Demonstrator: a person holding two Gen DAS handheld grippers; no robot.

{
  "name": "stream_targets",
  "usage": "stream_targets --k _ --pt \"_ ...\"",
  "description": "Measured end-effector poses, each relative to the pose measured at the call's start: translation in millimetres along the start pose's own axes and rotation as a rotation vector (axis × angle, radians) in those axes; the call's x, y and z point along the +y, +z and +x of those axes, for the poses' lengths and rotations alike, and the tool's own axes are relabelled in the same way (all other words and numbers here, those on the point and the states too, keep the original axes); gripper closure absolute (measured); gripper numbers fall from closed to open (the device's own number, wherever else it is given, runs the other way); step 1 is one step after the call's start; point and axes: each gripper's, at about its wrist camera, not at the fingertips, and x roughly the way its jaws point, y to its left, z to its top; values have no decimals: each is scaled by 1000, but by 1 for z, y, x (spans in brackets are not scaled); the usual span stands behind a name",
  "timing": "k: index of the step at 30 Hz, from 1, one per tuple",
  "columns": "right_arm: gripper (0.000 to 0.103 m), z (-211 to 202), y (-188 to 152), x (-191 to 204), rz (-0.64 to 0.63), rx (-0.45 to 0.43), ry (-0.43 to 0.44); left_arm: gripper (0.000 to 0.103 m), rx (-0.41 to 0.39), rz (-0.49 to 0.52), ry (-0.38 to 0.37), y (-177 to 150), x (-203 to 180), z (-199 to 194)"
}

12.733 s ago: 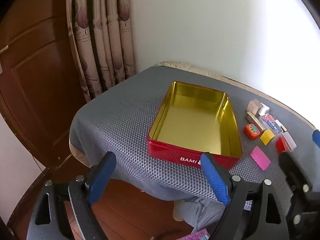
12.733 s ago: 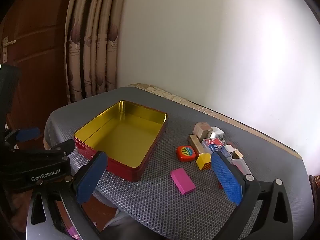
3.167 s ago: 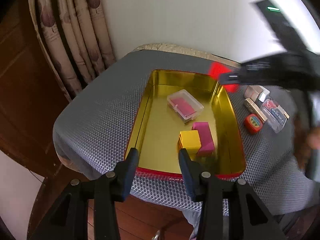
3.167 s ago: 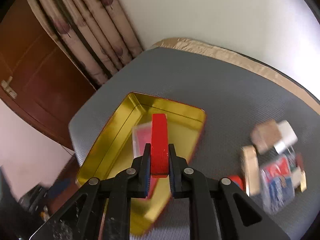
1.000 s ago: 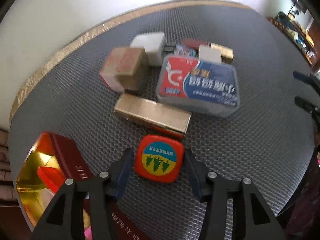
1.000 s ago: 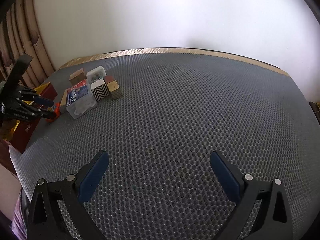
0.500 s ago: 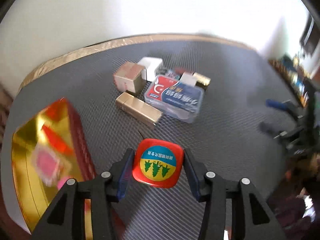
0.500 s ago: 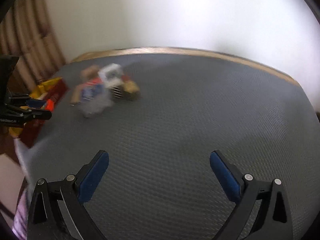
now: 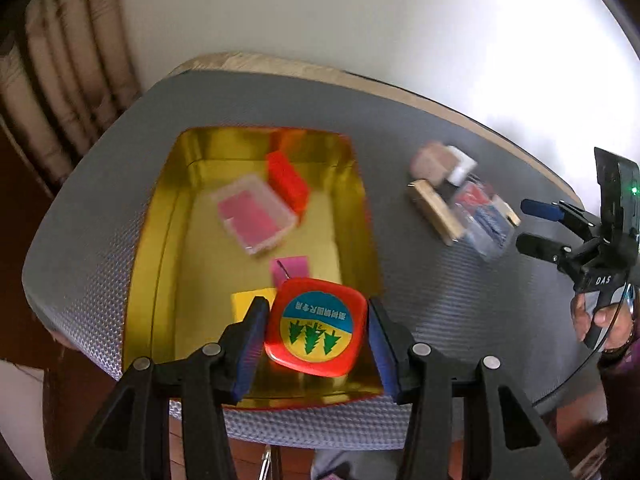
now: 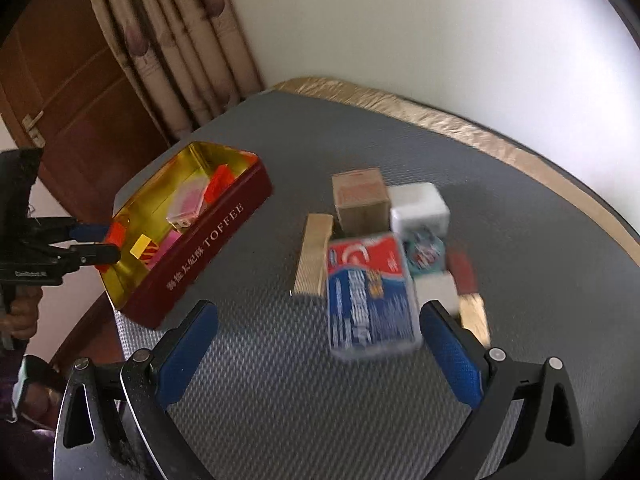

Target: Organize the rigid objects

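Note:
My left gripper [image 9: 316, 340] is shut on a red square tape measure [image 9: 316, 330] with a blue and yellow label, held above the near end of the red tin [image 9: 156, 216] with its gold inside. The tin holds a clear case [image 9: 254, 212], a red block [image 9: 286, 180], a pink block [image 9: 290, 268] and a yellow block [image 9: 250, 304]. My right gripper [image 10: 318, 356] is open, just short of a red and blue plastic box [image 10: 366, 292] on the grey mat. The tin [image 10: 208, 246] lies to its left.
Around the plastic box lie a long gold block [image 10: 314, 256], a brown cube [image 10: 360, 196], a white cube [image 10: 418, 206] and smaller pieces. Curtains [image 10: 180, 40] and a wooden door [image 10: 76, 100] stand behind the table. The table edge [image 9: 304, 424] is close to me.
My left gripper has carried the tape measure from the mat to above the tin. My right gripper has swung in close to the plastic box and the loose pile.

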Motion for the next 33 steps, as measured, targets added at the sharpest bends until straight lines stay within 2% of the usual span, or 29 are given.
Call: stream_targets --k 5,7,13,19,23,27,30,31,33 --pt "2 31 14 1 -42 104 -18 53 5 -16 13 0 9 12" --pt "3 42 15 -3 -42 148 8 53 5 -14 8 1 8 17" --pt "3 43 22 -15 -9 175 65 53 3 -14 10 5 11 21" --pt "3 52 33 -18 -55 235 16 52 1 -16 38 5 11 24" --pt "3 58 36 -2 -100 271 35 51 -28 -8 31 5 9 15" --pt "3 68 38 9 -137 302 1 51 -76 15 89 2 4 -1" --pt "3 68 40 10 -131 320 1 51 -91 -12 81 -9 6 -13" --pt "4 68 39 11 -135 323 -2 51 -91 -22 75 -13 7 -15" --pt "12 66 35 18 -169 335 -18 51 -89 -43 65 -21 10 -18"
